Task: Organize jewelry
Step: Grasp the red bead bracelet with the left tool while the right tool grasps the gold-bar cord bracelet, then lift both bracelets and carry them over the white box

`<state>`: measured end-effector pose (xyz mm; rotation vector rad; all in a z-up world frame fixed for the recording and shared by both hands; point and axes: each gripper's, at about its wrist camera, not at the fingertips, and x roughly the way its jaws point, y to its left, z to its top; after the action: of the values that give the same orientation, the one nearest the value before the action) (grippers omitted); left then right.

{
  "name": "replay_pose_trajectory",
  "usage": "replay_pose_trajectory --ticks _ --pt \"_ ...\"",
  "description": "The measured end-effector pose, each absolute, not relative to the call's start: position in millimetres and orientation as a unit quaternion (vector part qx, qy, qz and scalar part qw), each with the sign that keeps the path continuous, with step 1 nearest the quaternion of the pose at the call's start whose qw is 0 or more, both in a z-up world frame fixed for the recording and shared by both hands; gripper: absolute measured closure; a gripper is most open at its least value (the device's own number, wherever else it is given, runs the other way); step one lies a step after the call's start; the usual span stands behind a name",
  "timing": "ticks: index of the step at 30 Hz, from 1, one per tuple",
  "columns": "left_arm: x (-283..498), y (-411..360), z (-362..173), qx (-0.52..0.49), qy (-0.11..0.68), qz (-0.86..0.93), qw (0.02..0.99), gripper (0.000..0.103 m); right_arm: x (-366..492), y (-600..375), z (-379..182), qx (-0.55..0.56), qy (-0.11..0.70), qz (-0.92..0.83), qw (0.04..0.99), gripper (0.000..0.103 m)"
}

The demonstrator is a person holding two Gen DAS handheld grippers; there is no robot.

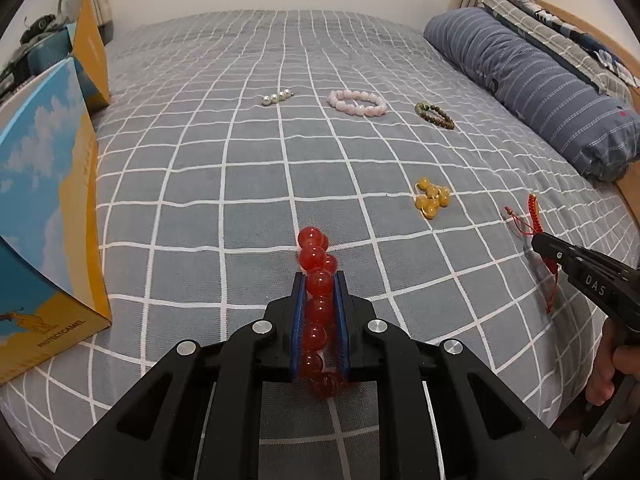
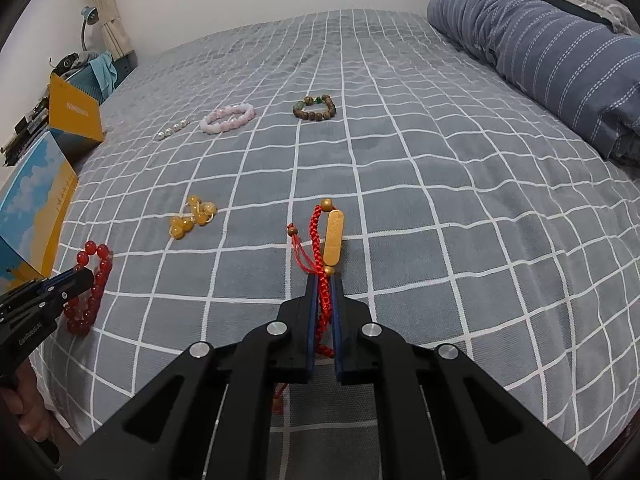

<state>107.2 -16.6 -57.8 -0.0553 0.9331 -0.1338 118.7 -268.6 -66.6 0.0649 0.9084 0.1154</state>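
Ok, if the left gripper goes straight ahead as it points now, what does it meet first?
Probably nothing close. The left gripper, shut on the red bead bracelet, faces bare bedspread. The pink bracelet lies far off, slightly right of the line, though depth is unclear.

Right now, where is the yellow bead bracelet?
The yellow bracelet lies bunched on the bedspread, left of centre in the right wrist view, between the red bead bracelet and the red cord bracelet.

This is a home bedroom: a bed (image 2: 400, 140) under a grey checked cover fills the view, a rolled striped duvet (image 2: 540, 52) lies along its side, and curtains (image 2: 108, 8) hang nearby.
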Motion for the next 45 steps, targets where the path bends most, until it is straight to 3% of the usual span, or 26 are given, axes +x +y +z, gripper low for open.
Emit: replay_pose_trajectory --ticks 30,45 --pt "98.7 -13.7 -11.2 -0.034 0.441 -0.089 0.892 0.090 110.3 -266.6 -20.4 0.030 0.420 0.048 0.906 0.098" --pt "97.7 17.2 44.0 -0.037 0.423 -0.078 0.902 0.090 120.9 -226.4 23.4 0.004 0.409 0.068 0.910 0.098"
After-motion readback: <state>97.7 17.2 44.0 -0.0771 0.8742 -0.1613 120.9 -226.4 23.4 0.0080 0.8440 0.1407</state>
